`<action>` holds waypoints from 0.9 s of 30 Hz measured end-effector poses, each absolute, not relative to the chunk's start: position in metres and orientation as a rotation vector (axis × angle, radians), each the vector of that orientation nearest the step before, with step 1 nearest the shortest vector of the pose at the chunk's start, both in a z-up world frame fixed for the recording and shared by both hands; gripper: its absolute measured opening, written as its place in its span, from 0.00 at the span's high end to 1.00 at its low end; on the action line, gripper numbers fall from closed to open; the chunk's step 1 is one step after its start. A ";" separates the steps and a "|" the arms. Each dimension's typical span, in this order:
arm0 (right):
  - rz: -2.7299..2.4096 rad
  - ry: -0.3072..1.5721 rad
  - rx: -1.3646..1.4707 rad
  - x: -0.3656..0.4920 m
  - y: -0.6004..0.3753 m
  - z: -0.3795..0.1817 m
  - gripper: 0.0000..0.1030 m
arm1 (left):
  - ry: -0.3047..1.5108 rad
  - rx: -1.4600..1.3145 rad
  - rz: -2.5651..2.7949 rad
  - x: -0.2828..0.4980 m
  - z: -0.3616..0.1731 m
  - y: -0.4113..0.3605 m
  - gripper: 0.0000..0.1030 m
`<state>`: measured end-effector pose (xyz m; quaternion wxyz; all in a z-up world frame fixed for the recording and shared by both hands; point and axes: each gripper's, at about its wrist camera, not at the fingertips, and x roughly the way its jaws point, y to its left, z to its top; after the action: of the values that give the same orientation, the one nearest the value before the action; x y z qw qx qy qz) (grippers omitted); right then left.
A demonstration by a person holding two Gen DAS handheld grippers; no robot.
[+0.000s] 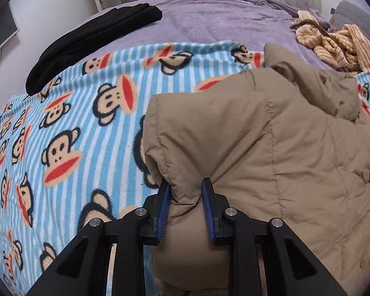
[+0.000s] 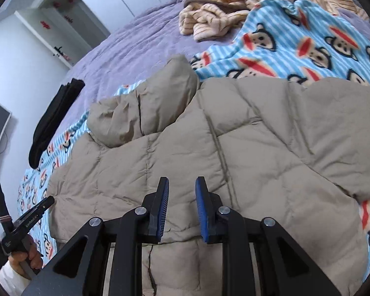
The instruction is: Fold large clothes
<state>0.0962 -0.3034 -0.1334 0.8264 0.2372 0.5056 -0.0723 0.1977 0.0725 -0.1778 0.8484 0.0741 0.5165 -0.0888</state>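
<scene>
Jacket (image 1: 271, 148) spread on monkey blanket (image 1: 61, 128) on bed (image 1: 222, 19). Left claw (image 1: 186, 187) pinching jacket edge — fabric bunched between fingers. Right claw (image 2: 182, 185) open, hovering above jacket, gripping nothing.

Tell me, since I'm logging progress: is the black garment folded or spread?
Folded. The black garment lies as a long narrow stack of layers on the purple bedspread.

A bed (image 1: 209, 17) with a purple cover carries a blue-striped monkey-print blanket (image 1: 74, 123), a folded black garment (image 1: 96, 39) overlapping the blanket's far left edge, and a crumpled tan striped garment (image 1: 333, 44) at the far right. A tan puffer jacket (image 1: 271, 148) lies on the blanket.
</scene>
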 end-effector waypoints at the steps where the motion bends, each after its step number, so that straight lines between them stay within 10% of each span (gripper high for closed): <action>1: -0.167 1.118 0.493 0.100 -0.301 -0.147 0.76 | 1.080 0.160 -0.189 0.196 -0.179 0.072 0.73; 8: -0.134 1.140 0.609 0.080 -0.313 -0.158 0.76 | 1.080 0.216 -0.193 0.190 -0.154 0.069 0.73; 13: -0.141 1.092 0.745 0.046 -0.332 -0.140 0.43 | 1.092 0.176 -0.250 0.168 -0.131 0.055 0.73; 17: -0.189 1.058 0.850 0.014 -0.352 -0.134 0.41 | 1.115 0.207 -0.309 0.143 -0.128 0.025 0.71; 20: -0.215 1.042 0.907 -0.011 -0.367 -0.134 0.41 | 1.113 0.207 -0.347 0.123 -0.124 0.003 0.08; 27: -0.276 0.987 0.959 -0.068 -0.408 -0.124 0.25 | 1.135 0.220 -0.414 0.086 -0.116 -0.049 0.07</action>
<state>-0.0675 -0.4081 -0.1243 0.7635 0.4413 0.4541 -0.1272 0.0857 -0.0487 -0.1155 0.8175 0.1032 0.5323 -0.1941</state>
